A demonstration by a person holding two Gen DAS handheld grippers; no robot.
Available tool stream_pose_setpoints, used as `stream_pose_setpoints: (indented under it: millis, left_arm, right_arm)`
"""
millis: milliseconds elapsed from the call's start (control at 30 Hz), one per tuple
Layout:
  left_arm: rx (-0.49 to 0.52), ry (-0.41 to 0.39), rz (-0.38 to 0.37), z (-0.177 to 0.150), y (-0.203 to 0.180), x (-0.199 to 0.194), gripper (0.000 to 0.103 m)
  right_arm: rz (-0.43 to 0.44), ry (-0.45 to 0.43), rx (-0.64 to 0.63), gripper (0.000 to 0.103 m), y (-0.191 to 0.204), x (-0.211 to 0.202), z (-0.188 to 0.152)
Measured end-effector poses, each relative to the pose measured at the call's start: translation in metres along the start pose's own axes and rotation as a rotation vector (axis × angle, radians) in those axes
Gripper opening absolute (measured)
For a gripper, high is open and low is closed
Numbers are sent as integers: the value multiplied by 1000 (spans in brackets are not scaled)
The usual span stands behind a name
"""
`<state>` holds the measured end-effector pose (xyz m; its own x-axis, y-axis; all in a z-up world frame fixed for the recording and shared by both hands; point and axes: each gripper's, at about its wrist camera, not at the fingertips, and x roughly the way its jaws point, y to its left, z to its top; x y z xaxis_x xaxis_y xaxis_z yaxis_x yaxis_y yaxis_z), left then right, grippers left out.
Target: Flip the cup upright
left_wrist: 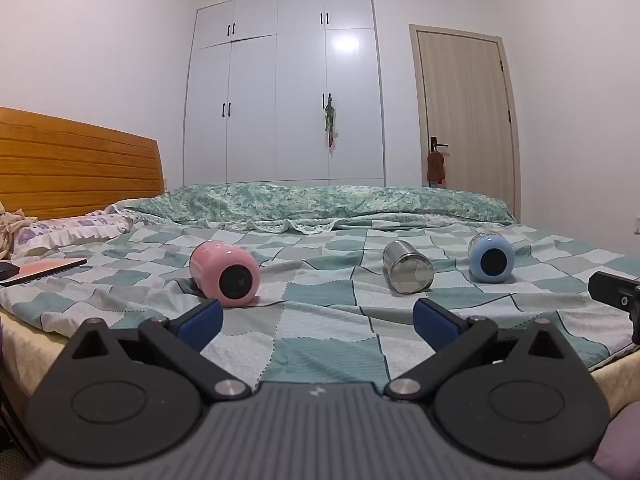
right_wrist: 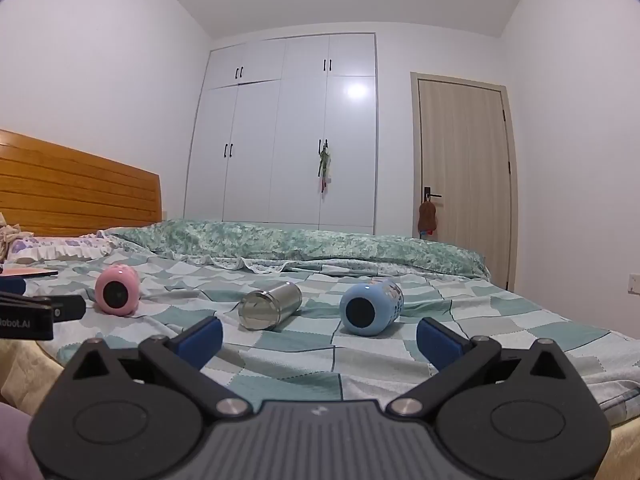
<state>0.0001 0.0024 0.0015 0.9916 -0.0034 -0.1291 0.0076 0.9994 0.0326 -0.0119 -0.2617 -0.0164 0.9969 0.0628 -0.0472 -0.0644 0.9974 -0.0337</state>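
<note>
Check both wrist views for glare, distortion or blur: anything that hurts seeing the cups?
Left wrist: fisheye bends the walls, a lamp glare sits on the wardrobe, pink cup sharp. Right wrist: same glare and bending, dark corners, steel cup and blue cup clear, lying on the bed.

A big bed (left_wrist: 320, 320) has a checked green and white sheet. Three cups lie on their sides on it, well apart in a row: a pink cup (left_wrist: 224, 278) on the left, a shiny metal cup (left_wrist: 407, 272) in the middle, and a blue cup (left_wrist: 491, 258) on the right. At the far edge lies a rolled green blanket (left_wrist: 320, 204) (it looks flowery). A pillow (left_wrist: 60, 230) and a flat pink book (left_wrist: 44, 269) lie far left.
</note>
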Motion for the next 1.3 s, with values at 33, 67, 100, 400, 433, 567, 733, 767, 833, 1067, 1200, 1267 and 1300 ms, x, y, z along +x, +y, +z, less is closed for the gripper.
stream_pose_setpoints:
  millis: [33, 67, 100, 400, 433, 567, 733, 767, 833, 1067, 1200, 1267, 1300]
  left_arm:
    - [0, 0, 1, 0, 0, 0, 103]
    - [0, 0, 0, 0, 0, 0, 103]
    - [0, 0, 0, 0, 0, 0, 103]
    - [0, -1, -1, 1, -2, 0, 103]
    - [0, -1, -1, 1, -2, 0, 103]
    - [-1, -2, -2, 1, -2, 0, 103]
    - [-1, -2, -1, 1, -2, 0, 103]
    - [-1, -2, -1, 1, -2, 0, 103]
    - [-2, -2, -2, 1, -2, 0, 103]
    - [-2, -2, -1, 1, -2, 0, 103]
    - [-1, -3, -1, 1, -2, 0, 103]
    - [-2, -3, -2, 1, -2, 0, 103]
    - [-2, -3, -2, 1, -2, 0, 103]
  right_arm:
    - [0, -1, 0, 103, 0, 0, 0]
    - [0, -1, 0, 103, 0, 0, 0]
    - [0, -2, 1, 103, 0, 0, 0]
    - [0, -3, 2, 103, 1, 1, 1]
    - [0, -4, 2, 103, 1, 0, 0]
    - [0, -4, 3, 103, 1, 1, 0]
    - [0, -5, 4, 103, 1, -1, 2]
    - [0, -6, 4, 103, 1, -1, 2]
    - [0, -6, 4, 103, 1, -1, 1]
    - [0, -7, 5, 103, 1, -1, 1]
    - [0, -7, 5, 103, 1, -1, 2]
    - [0, -8, 5, 103, 1, -1, 2]
    - [0, -7, 5, 103, 1, -1, 2]
